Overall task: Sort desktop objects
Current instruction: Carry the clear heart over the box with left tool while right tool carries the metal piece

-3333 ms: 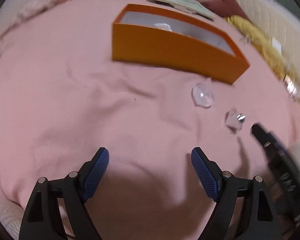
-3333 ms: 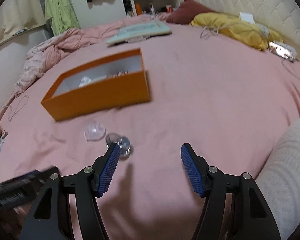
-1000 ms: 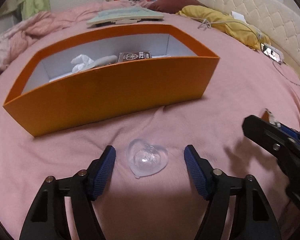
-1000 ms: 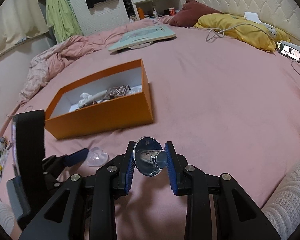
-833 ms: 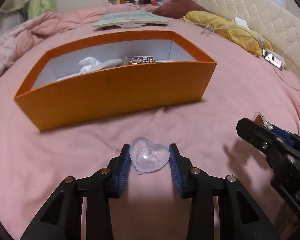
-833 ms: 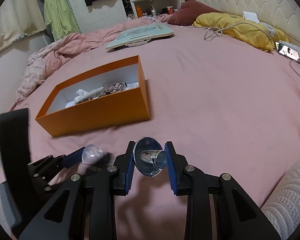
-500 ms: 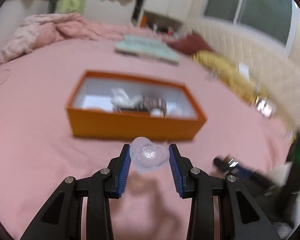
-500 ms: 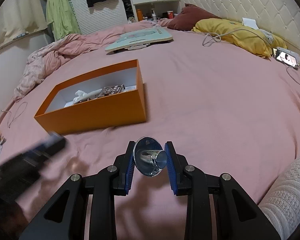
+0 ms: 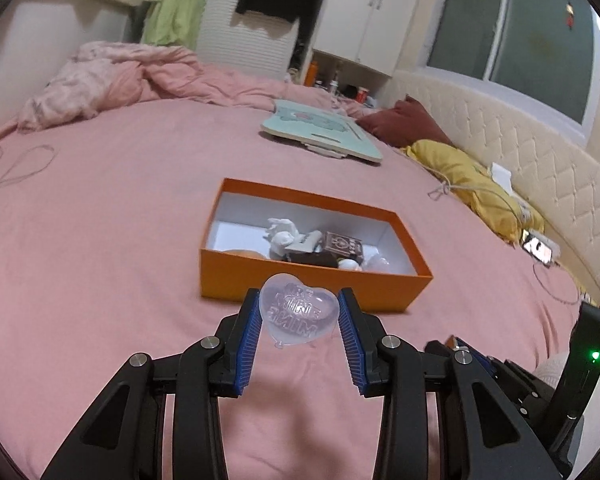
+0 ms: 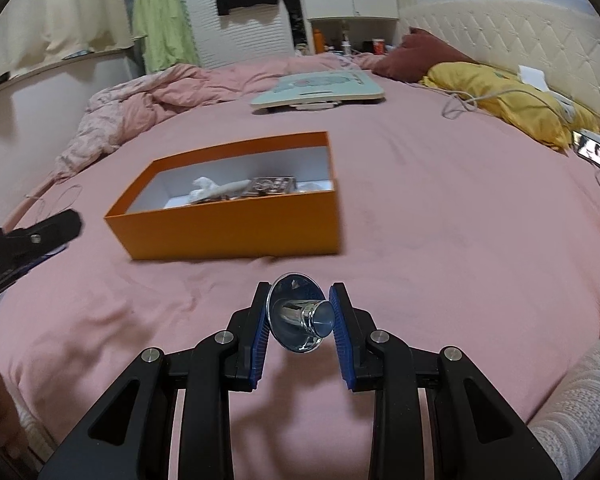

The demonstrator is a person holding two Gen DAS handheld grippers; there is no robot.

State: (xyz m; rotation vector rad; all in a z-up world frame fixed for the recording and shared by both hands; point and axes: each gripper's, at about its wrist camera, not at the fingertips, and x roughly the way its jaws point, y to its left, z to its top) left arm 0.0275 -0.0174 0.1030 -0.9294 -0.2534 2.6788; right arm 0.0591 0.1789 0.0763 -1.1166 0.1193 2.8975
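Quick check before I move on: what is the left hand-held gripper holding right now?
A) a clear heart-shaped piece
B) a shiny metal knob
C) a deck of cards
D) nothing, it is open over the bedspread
A: in the left wrist view the left hand-held gripper has its blue pads pressed on both sides of the clear heart-shaped piece, held in front of the orange box.

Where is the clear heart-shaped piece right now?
In the left wrist view, the clear heart sits clamped in the left gripper, lifted off the pink bedspread, just short of the orange box.
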